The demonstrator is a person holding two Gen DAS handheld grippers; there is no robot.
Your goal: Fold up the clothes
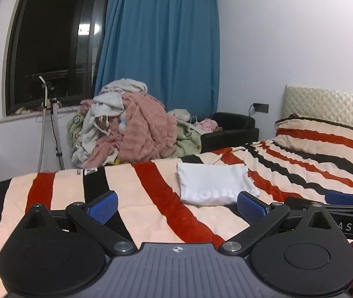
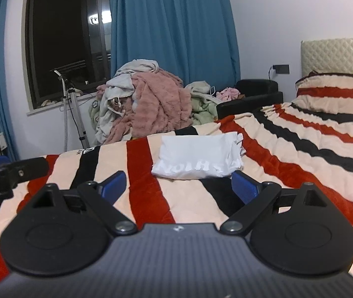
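One white T-shirt (image 1: 216, 183) lies folded into a compact rectangle on the striped blanket (image 1: 151, 198) covering the bed, so this garment looks done. Both the left hand-held gripper (image 1: 176, 206) and right hand-held gripper (image 2: 178, 185) hover spread and empty. Next, probably fetch from the heap of clothes (image 1: 126, 129) (beside the blue curtain (image 1: 161, 44)).

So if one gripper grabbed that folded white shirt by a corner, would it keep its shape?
Probably not. The white shirt is thin cloth with soft, rumpled edges, so it would likely sag and unfold. It looks light for its size. On the fuzzy striped blanket a push would more likely bunch it than slide it.
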